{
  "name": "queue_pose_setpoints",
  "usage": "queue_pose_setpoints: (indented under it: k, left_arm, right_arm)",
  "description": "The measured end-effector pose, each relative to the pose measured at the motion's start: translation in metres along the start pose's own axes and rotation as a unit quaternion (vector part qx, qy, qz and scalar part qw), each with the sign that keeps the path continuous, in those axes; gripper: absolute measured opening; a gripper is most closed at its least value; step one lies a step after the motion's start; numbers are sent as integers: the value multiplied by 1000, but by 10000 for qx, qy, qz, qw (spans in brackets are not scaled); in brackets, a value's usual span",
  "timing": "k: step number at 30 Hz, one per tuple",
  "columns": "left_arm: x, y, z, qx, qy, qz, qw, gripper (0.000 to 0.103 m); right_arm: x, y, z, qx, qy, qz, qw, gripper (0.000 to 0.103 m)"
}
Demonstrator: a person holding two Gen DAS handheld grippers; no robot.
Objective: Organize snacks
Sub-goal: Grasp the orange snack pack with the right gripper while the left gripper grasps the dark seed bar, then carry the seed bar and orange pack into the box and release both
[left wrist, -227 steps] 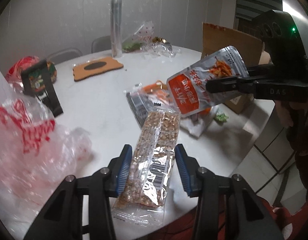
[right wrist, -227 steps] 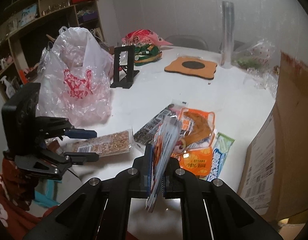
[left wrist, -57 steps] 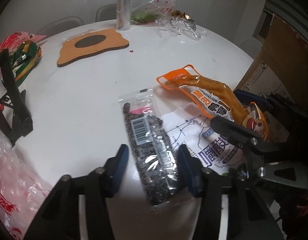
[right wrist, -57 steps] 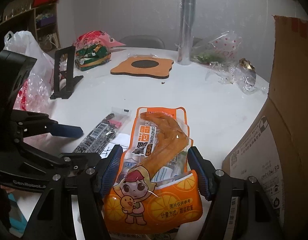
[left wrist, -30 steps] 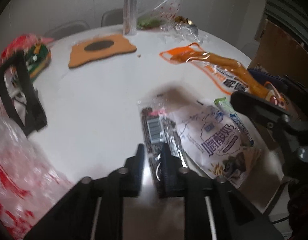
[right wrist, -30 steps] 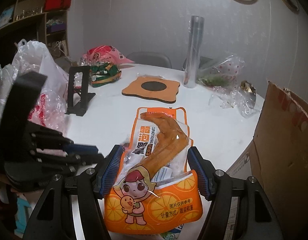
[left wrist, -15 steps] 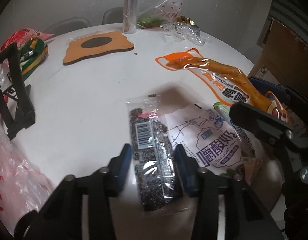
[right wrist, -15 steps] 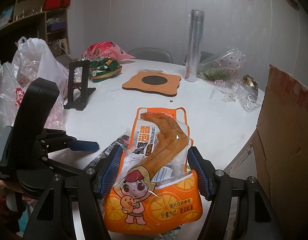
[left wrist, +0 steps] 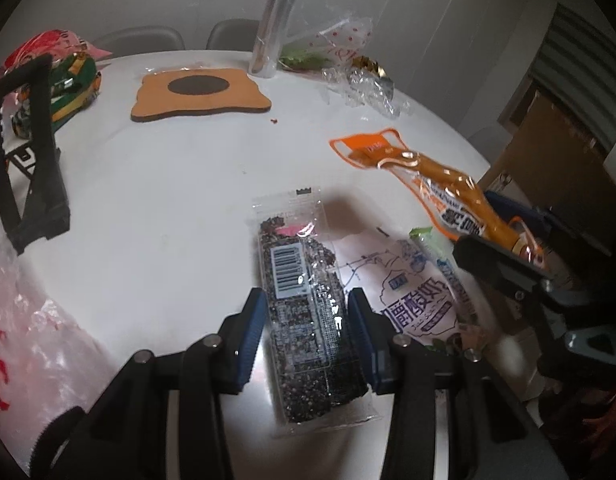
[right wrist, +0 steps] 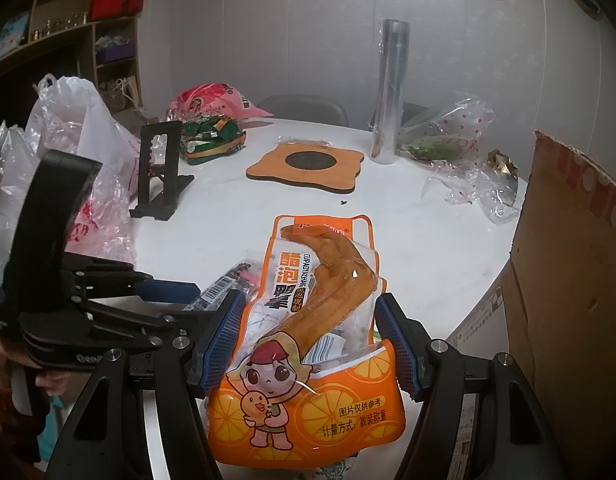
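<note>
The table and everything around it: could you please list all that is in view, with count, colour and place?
dark seed bar: 1, clear wrap, between left pads
orange pouch: 1, between right pads
white packet: 1, flat, right of the bar
coaster: 1, orange, dark centre, table middle
foil roll: 1, silver, upright, far side
black stand: 1, left side
plastic bag: 1, clear, red print, left edge
cardboard box: 1, brown, right
table: 1, white
left gripper: black, blue pads
right gripper: black, blue pads
</note>
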State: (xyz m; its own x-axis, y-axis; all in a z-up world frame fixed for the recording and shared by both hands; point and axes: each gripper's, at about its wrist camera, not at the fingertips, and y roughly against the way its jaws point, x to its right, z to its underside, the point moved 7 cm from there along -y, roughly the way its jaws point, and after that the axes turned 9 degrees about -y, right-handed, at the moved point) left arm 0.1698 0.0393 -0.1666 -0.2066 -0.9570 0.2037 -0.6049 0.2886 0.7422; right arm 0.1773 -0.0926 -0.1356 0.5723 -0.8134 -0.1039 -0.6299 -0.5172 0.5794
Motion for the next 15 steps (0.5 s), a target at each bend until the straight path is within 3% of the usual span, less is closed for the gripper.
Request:
queue_pose_setpoints:
  k: [8, 15]
  left_arm:
    - [-1, 27, -14, 388, 35, 47, 9992, 39]
    - [24, 60, -38, 858, -263, 72, 9959, 39]
  right_arm:
    - [-10, 16, -11, 141, 93, -24, 9999, 64]
    - [-22, 68, -41, 628, 210, -166, 9977, 64]
